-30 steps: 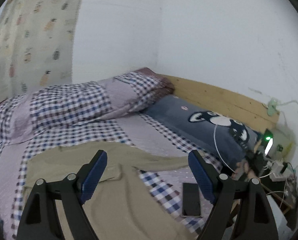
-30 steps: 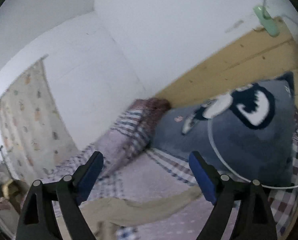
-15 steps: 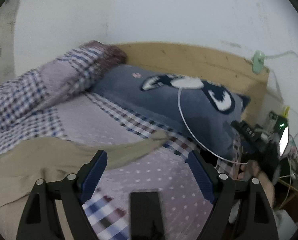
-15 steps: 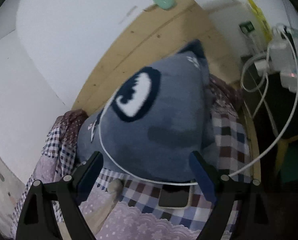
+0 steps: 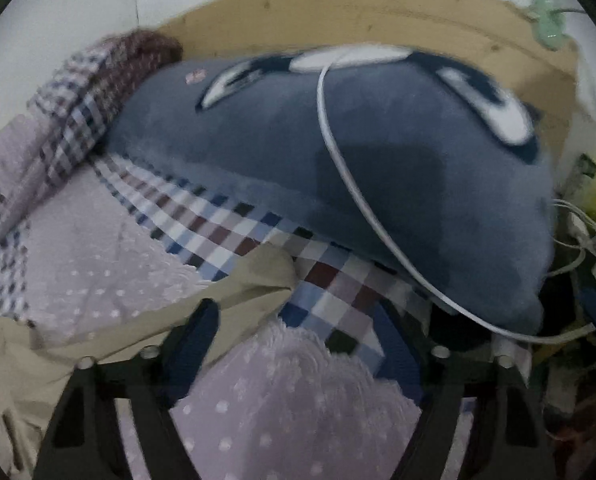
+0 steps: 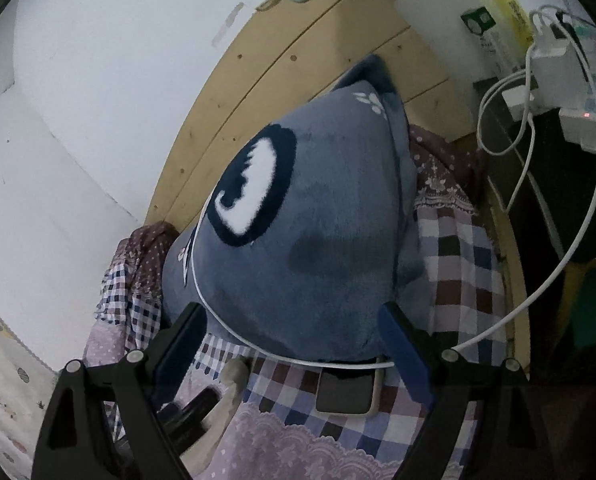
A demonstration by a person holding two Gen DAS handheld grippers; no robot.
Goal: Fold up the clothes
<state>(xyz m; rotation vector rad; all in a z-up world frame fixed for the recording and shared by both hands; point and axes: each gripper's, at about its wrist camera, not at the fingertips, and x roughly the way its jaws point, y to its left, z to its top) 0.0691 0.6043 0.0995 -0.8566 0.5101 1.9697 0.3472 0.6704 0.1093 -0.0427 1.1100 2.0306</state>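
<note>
Both the left gripper [image 5: 294,336] and right gripper [image 6: 292,338] stand open and empty, the khaki garment [image 5: 254,276] lying just beyond the left one, near the blue pillow [image 5: 397,184].

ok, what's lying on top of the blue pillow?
A white cable runs across the blue pillow, then off toward the chargers. Its lower edge covers part of the phone; whatever else is under it is hidden.

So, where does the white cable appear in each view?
Left wrist view: the white cable curves down across the blue pillow, centre to lower right.
Right wrist view: the cable loops around the pillow's lower edge, then rises right.
Shared landmark: the wooden headboard.
</note>
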